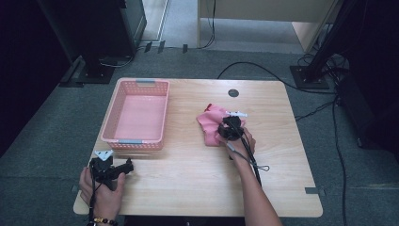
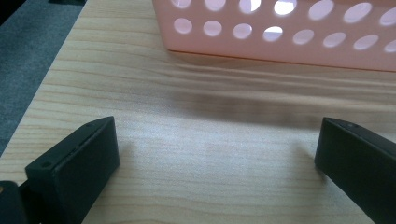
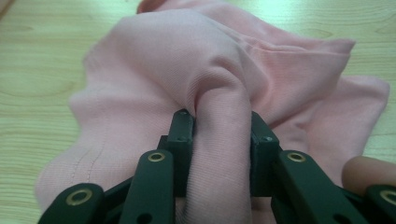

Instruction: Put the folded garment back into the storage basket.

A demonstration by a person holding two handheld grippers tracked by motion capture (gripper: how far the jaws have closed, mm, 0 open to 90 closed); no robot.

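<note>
- My left gripper (image 1: 126, 165): held low at the near left corner of the wooden table (image 1: 188, 179), jaws spread wide with bare wood between them (the left gripper view shows this best). Nothing is held.
- Pink basket (image 1: 139, 113): just beyond my left gripper, standing upright on the table; in the left gripper view its perforated wall (image 2: 280, 32) rises ahead of the jaws, near but not touching them. From the high view I see nothing lying inside it.
- Pink cloth (image 1: 210, 123): crumpled on the table to the right of the basket, well apart from my left gripper and directly under my right one.
- My right gripper (image 3: 222, 140): jaws pressed in on a raised fold of the pink cloth (image 3: 210, 70), pinching it between them (a fingertip (image 3: 369, 170) shows at the lower right of that view). The rest of the cloth spreads on the wood beyond and to both sides of the jaws.
</note>
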